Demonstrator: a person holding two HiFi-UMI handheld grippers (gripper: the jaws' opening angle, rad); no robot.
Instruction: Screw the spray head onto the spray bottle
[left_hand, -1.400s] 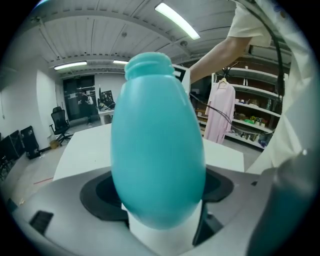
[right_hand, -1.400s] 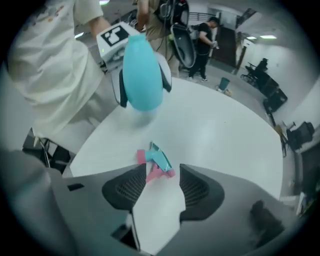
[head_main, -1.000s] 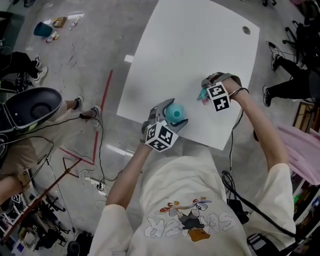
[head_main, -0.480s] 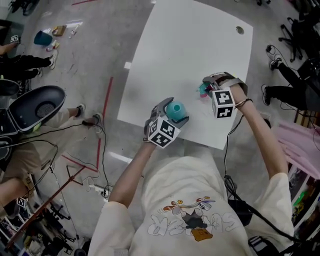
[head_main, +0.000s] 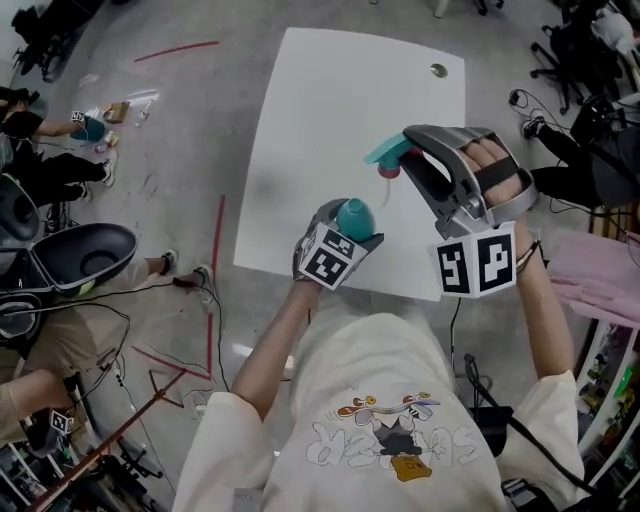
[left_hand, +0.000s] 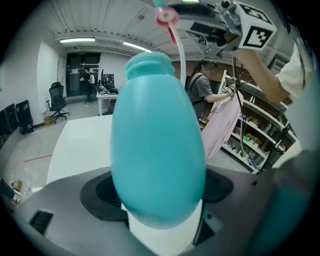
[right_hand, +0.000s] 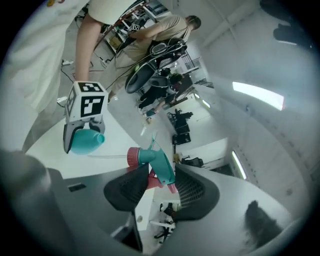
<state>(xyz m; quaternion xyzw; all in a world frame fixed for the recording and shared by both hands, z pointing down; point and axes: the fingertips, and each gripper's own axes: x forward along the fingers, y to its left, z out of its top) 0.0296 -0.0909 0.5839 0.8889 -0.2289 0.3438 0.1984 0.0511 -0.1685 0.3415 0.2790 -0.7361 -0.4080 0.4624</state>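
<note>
My left gripper (head_main: 349, 226) is shut on the teal spray bottle (head_main: 352, 213), held upright above the near edge of the white table (head_main: 330, 110). In the left gripper view the bottle (left_hand: 157, 145) fills the middle, its open neck (left_hand: 148, 62) at the top. Raised to the right of it, my right gripper (head_main: 406, 154) is shut on the teal spray head (head_main: 387, 155). The spray head's pink collar (left_hand: 166, 16) and dip tube (left_hand: 178, 47) hang just above and right of the neck. The right gripper view has the spray head (right_hand: 156, 163) between the pads (right_hand: 131, 186).
A round hole (head_main: 438, 70) sits near the table's far right corner. Left of the table, red tape lines (head_main: 214, 260), cables and a black chair (head_main: 75, 258) lie on the floor. Shelving and a pink cloth (head_main: 600, 285) stand at the right.
My right gripper has closed on the spray head and lifted it off the table, up beside and above the bottle. The left gripper has kept the bottle in place.
</note>
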